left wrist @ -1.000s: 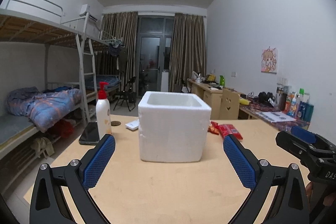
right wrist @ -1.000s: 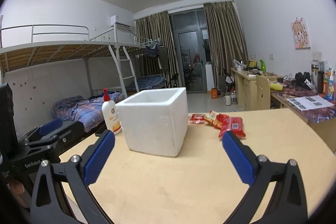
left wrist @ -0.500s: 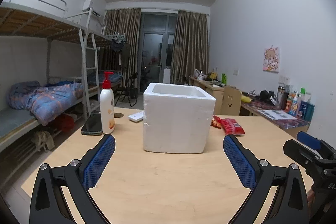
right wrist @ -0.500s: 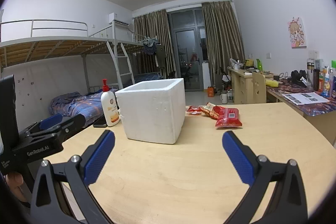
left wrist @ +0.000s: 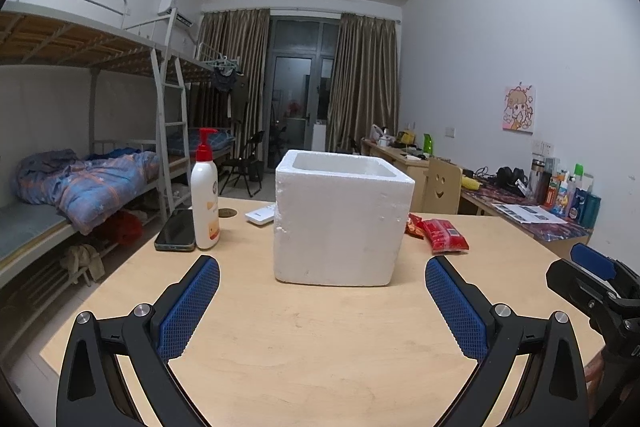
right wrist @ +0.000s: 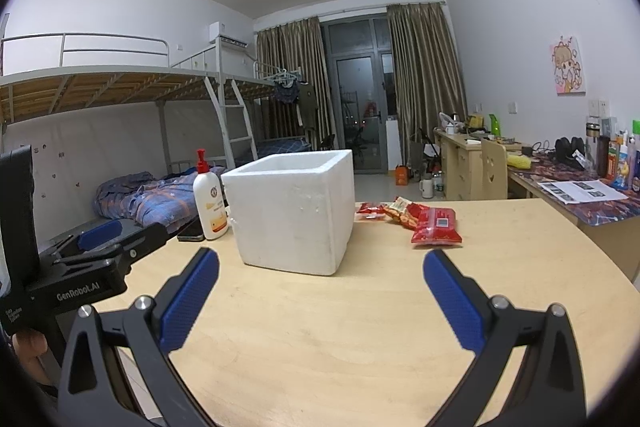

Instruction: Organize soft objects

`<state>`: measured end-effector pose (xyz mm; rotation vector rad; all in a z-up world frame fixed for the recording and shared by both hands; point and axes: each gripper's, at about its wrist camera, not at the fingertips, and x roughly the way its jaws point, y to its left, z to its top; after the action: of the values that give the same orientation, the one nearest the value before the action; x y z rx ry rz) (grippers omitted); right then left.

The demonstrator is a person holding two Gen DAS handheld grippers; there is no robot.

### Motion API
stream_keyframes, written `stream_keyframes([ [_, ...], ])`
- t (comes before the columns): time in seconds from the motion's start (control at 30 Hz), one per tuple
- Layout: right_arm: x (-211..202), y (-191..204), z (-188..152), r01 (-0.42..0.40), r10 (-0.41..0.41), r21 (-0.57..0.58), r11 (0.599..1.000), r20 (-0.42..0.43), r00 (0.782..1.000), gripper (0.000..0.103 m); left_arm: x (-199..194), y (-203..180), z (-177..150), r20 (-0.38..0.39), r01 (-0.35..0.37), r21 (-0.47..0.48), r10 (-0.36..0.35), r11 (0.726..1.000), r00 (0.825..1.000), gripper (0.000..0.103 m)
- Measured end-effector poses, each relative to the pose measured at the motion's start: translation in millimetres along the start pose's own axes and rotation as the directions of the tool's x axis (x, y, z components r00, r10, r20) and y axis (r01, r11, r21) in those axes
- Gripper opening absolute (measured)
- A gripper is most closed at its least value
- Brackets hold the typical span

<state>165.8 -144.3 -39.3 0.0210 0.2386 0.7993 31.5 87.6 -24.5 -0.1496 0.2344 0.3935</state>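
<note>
A white foam box [left wrist: 340,219] stands open-topped on the wooden table [left wrist: 320,339]; it also shows in the right wrist view [right wrist: 292,211]. Red snack packets [left wrist: 442,235] lie to its right, seen in the right wrist view too [right wrist: 434,225]. My left gripper [left wrist: 322,303] is open and empty, in front of the box and short of it. My right gripper [right wrist: 320,301] is open and empty, in front of the box's right side and the packets. Each gripper shows at the edge of the other's view.
A lotion pump bottle [left wrist: 205,199], a dark phone [left wrist: 176,230] and a small white device [left wrist: 261,215] sit left of the box. Bunk beds stand at the left, desks with clutter along the right wall [left wrist: 552,195].
Both grippers have pulled back and sunk a little: the box looks slightly farther and its inside shows less. Both stay open and empty.
</note>
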Motion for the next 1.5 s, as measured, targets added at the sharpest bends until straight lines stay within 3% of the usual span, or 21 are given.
stream_keyframes([
  [1.5,-3.3,-2.7,1.4,0.004,-0.004,-0.005,1.000,-0.007,1.000,0.103,-0.3,-5.6,-0.9,0.005,-0.005,0.037,0.005,0.999,1.000,0.103],
])
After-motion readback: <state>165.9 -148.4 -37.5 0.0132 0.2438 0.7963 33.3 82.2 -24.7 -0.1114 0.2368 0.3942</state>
